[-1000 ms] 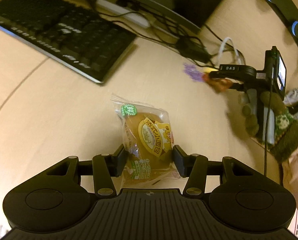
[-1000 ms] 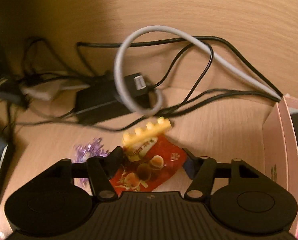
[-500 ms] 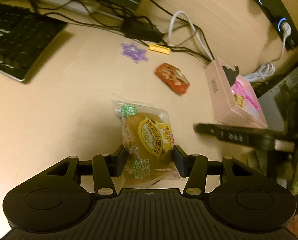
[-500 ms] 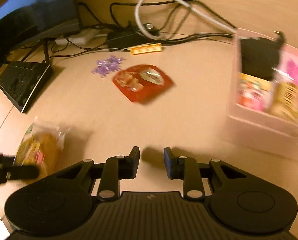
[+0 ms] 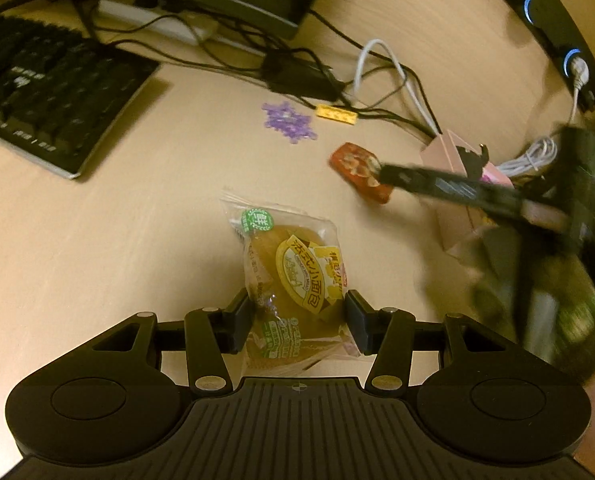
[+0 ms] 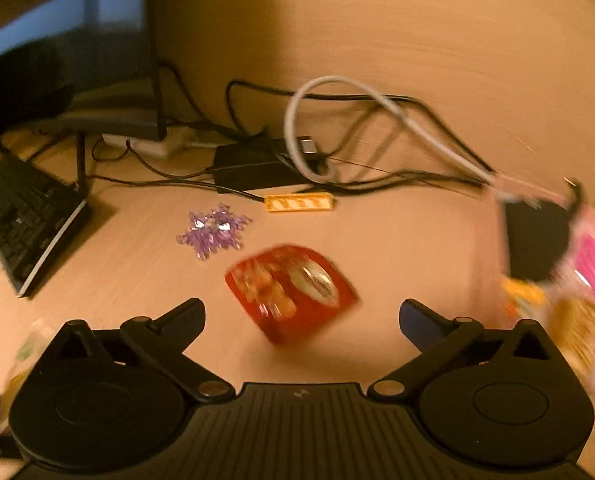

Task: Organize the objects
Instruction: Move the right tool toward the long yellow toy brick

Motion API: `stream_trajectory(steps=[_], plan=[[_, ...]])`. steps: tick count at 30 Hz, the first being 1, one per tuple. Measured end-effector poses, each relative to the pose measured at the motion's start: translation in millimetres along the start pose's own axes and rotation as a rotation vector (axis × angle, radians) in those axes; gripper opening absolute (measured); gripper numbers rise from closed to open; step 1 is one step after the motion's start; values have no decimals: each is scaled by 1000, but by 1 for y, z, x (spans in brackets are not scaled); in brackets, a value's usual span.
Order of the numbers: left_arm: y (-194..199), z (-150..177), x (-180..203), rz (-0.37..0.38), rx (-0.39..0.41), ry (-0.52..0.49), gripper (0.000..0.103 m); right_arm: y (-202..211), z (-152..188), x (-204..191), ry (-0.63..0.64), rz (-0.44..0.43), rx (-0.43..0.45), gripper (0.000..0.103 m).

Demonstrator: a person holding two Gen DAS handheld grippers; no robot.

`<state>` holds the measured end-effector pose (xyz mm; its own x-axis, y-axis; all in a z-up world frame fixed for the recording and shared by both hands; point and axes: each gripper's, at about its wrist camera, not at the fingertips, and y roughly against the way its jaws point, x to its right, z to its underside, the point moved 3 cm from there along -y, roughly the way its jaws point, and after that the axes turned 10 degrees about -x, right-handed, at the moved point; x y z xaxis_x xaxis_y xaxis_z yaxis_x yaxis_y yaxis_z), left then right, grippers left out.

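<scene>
Now the left gripper (image 5: pixel 297 316) pinches the bread packet (image 5: pixel 293 276); the right gripper (image 6: pixel 302 312), jaws just spread wide, must close on the red snack packet (image 6: pixel 291 292).

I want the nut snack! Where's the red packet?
In the right wrist view, the red packet lies on the desk just ahead of the open right claw, below the purple snowflake and yellow brick.

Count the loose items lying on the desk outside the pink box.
3: red snack packet nearest the open right tool, purple snowflake beyond, yellow brick by the cables.
</scene>
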<state>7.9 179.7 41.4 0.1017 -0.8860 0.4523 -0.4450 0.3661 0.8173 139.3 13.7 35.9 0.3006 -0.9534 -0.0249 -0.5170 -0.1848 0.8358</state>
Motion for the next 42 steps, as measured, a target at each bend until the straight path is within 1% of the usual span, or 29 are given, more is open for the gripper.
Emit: stream_trajectory(steps=[5,8,10,13,15,17,19,21,22,23,24,25,26,27,31,35,42], plan=[[19,3,-24,-23,29,51,54,-43,-35,-13,-13,12,-28,103],[28,5,-38,-46,42,83,54,-55,-51,-13,-18,45,-1,103],[33,7,-45,-54,48,99,54,-64,-63,-8,-63,77,6,103],[35,9,-52,-56,44,114,54,-81,-77,5,-179,42,-32,103],[36,10,-55,-60,35,117,54,-91,-81,12,-226,27,-49,103],[38,10,-59,-62,28,117,54,-98,-84,15,-231,27,-52,103],[38,8,-62,-64,27,116,54,-103,-86,12,-207,35,-56,102],[38,6,-64,-64,28,114,54,-106,-86,7,-171,62,-62,86],[38,4,-65,-63,28,112,54,-107,-86,3,-148,90,-56,81],[37,3,-65,-61,25,110,54,-106,-85,0,-130,102,-49,72],[36,3,-66,-59,21,107,54,-104,-85,-2,-125,94,-42,58],[34,1,-66,-57,16,103,54,-101,-84,-4,-121,97,-38,52],[33,0,-65,-53,10,98,54,-99,-83,-6,-118,94,-40,40],[31,-1,-65,-48,4,92,54,-97,-82,-7,-112,88,-44,32],[22,-4,-57,-20,-15,64,54,-88,-70,-17,-76,65,-55,25],[15,-8,-48,5,-25,35,54,-67,-43,-26,-22,13,-72,16],[1,-6,-25,49,-51,-7,54,-16,23,-25,21,-71,-115,14]])
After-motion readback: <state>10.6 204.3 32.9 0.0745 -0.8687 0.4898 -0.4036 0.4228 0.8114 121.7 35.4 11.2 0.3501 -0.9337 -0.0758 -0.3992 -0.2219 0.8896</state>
